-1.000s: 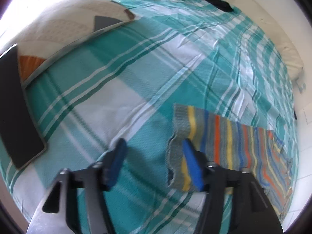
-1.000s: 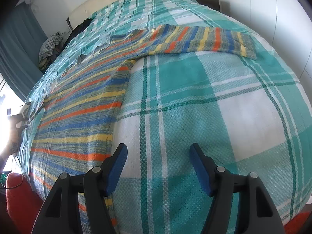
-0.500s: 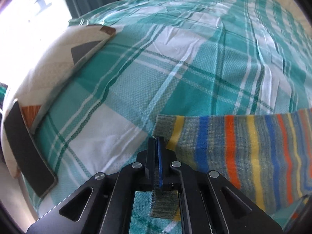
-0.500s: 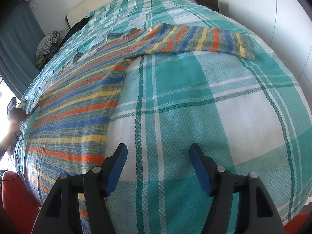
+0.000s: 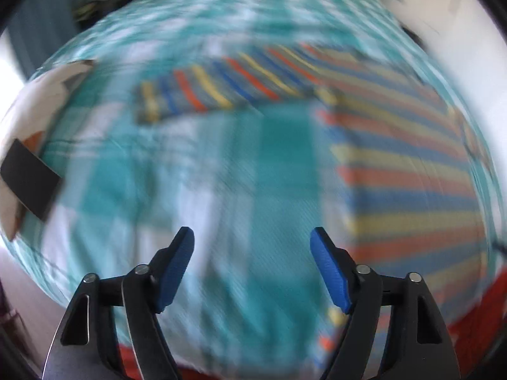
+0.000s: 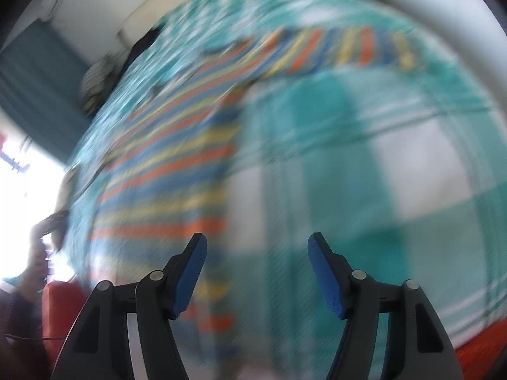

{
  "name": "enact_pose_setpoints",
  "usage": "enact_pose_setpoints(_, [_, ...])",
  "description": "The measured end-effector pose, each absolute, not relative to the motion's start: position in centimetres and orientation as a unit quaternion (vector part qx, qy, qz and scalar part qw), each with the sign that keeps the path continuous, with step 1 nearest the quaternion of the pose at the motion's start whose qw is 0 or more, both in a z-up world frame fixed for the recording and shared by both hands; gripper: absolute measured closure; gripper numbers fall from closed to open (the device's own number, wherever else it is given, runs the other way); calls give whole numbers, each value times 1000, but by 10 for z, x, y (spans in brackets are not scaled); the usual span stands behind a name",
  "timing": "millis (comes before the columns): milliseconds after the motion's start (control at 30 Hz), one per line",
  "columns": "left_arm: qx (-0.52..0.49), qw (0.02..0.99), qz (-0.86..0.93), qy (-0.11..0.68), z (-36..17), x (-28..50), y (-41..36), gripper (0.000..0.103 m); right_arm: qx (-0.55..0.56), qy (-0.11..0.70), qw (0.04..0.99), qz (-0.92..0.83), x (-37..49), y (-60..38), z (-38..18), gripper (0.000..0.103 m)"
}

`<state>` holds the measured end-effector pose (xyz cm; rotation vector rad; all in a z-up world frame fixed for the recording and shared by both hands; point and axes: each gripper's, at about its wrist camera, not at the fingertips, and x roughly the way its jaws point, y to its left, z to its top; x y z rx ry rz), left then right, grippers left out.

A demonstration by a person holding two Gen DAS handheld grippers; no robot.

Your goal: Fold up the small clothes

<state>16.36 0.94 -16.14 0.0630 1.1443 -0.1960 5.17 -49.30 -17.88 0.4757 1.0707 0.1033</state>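
With both pictures smeared by blur, here is what can be made out.

Bed: one bed (image 5: 272,164), covered in a teal and white checked spread, and it fills both views.

Striped sweater: one striped sweater (image 5: 408,171), in bands of orange, yellow and blue, lying spread flat on the bed. In the left view its body is on the right side and one sleeve (image 5: 202,95) runs off toward the upper left. In the right view the body (image 6: 168,174) is on the left side and the other sleeve (image 6: 345,47) reaches toward the upper right.

Sleeves counted: two, one per view.

Left claw: the left claw (image 5: 252,266) has its jaws opening, blue pads wide apart, nothing between them but bedspread below; it hangs beside the sweater's body and has hold of nothing.

Right claw: the right claw (image 6: 257,269) stands well apart at the jaws and is empty, hanging over the spread just beside the sweater's edge.

Left view only: one pale cushion (image 5: 41,101) with a dark patch, at the left edge of the bed.

Right view only: a white wall (image 6: 104,6), a teal curtain (image 6: 28,82) and, at the far left, what may be a person's hand (image 6: 38,253), too blurred to be sure.
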Motion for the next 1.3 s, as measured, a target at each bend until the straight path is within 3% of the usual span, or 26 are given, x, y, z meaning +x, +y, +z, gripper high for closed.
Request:
enact_pose_setpoints(233, [51,806,-94,582,-212,102,-30,20,172,594,775,131,35,-443,-193,37])
enact_pose_setpoints(267, [51,807,-95,581,-211,100,-32,25,159,606,767,138,36,-434,-200,37])
enact_pose_setpoints(300, [47,805,-104,583,-210,98,-33,50,152,616,760,141,37,-429,-205,39])
enact_pose_setpoints(333, [38,801,-116,586,-209,97,-34,102,145,629,749,149,38,-422,-211,69])
enact_pose_setpoints(367, [28,792,-125,596,-207,97,-35,100,136,640,741,152,39,-418,-215,96])
enact_pose_setpoints(567, [32,793,-141,591,-174,78,-28,102,143,642,742,129,25,-441,-185,97])
enact_pose_setpoints(767, [89,765,-127,626,-213,78,-55,102,132,671,723,98,28,-448,-214,97])
enact_pose_setpoints(900, [77,765,-117,629,-216,83,-64,99,150,679,713,84,35,-446,-232,97])
enact_pose_setpoints(967, [84,768,-108,626,-212,83,-56,89,150,676,717,82,34,-446,-231,96])
enact_pose_setpoints(1033, [94,770,-90,624,-204,77,-49,64,149,677,717,76,31,-451,-227,78])
enact_pose_setpoints(1100, [102,790,-67,601,-185,69,-40,50,134,679,719,58,19,-456,-216,60])
enact_pose_setpoints(1200, [91,828,-45,552,-147,70,-31,29,94,647,757,24,12,-465,-181,58])
enact_pose_setpoints(1300, [67,865,-49,494,-114,87,-41,19,70,582,810,6,24,-466,-141,57])
